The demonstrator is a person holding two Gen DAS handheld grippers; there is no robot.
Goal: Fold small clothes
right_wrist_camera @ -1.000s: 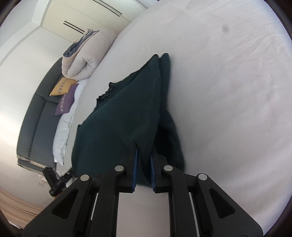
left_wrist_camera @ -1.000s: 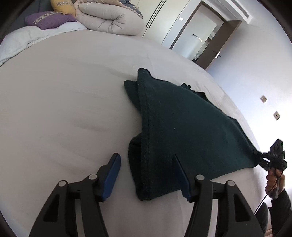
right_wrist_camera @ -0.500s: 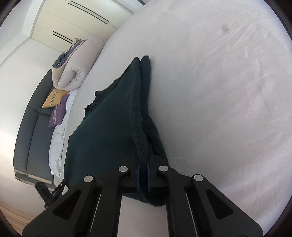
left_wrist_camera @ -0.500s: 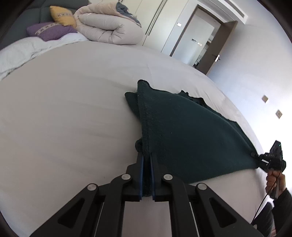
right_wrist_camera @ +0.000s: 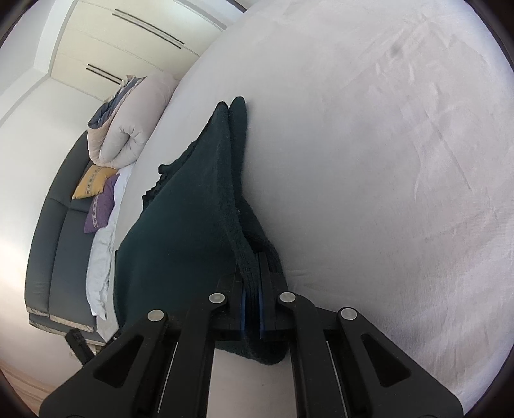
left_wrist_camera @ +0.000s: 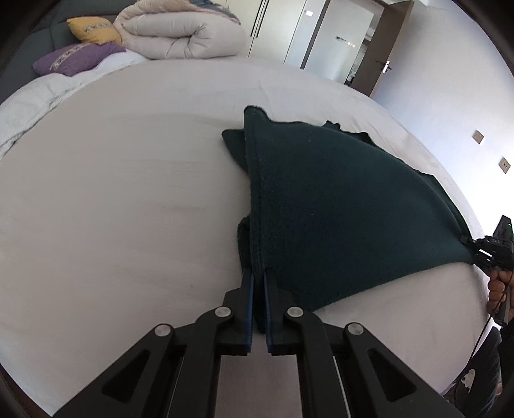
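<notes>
A dark green knit garment [left_wrist_camera: 337, 205] lies partly folded on the white bed [left_wrist_camera: 112, 209]. My left gripper [left_wrist_camera: 259, 276] is shut on its near corner and lifts that edge off the sheet. My right gripper [right_wrist_camera: 252, 273] is shut on the opposite near corner of the garment [right_wrist_camera: 180, 231]; it shows at the right edge of the left wrist view [left_wrist_camera: 485, 254]. The cloth hangs taut between the two grippers, and its far end rests on the bed.
A rolled beige duvet [left_wrist_camera: 183, 35], a yellow pillow [left_wrist_camera: 93, 29] and a purple pillow [left_wrist_camera: 77, 58] sit at the bed's head against a dark sofa [right_wrist_camera: 54, 231]. White wardrobes [right_wrist_camera: 106, 45] and an open door [left_wrist_camera: 379, 41] stand beyond.
My left gripper went from open beside the garment to shut on its corner and lifted it. The right gripper stayed shut on its corner and the cloth pulled tauter.
</notes>
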